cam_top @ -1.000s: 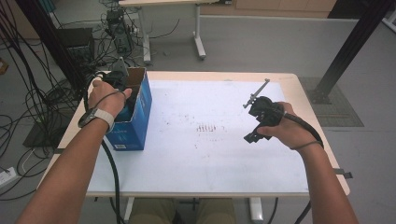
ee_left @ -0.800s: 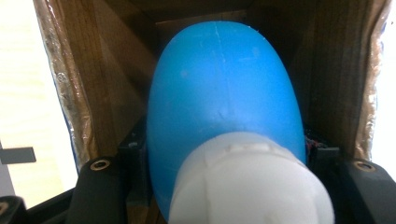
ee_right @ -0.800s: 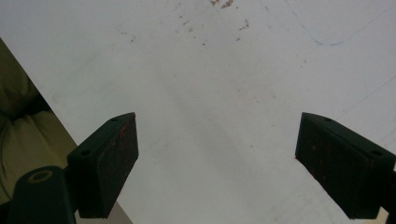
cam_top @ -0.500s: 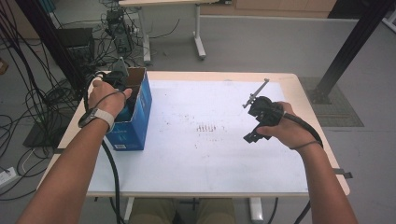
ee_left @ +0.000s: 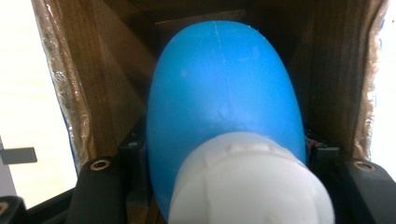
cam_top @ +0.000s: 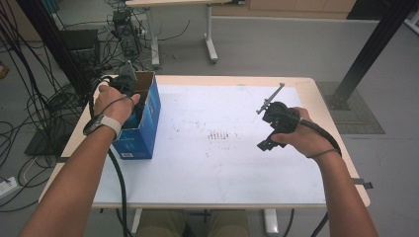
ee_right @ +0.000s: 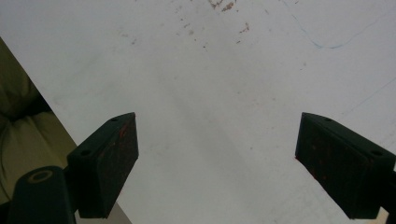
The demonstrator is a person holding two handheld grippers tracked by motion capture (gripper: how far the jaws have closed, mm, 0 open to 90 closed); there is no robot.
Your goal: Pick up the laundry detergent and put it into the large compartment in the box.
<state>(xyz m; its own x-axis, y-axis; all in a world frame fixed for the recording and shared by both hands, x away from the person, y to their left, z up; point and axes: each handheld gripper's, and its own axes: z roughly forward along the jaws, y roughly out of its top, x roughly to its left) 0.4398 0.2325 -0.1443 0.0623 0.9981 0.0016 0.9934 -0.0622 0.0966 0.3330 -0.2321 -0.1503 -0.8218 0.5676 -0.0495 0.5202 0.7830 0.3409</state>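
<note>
Two tools are working over the white bench (cam_top: pixel 197 173). The left tool (cam_top: pixel 129 88) is reaching down into an open blue cardboard box (cam_top: pixel 143 128) at the bench's left edge, its jaws clamping a blue bottle (ee_left: pixel 224 98) with a white cap (ee_left: pixel 250 182) inside the brown walls. The right tool (ee_right: pixel 217 163) is hanging above the bare bench top at the right, well apart from the box, its jaws standing wide with nothing between them. White print is showing on the box's side, too small to read. Reddish smudges (cam_top: pixel 220 134) are marking the bench's middle.
</note>
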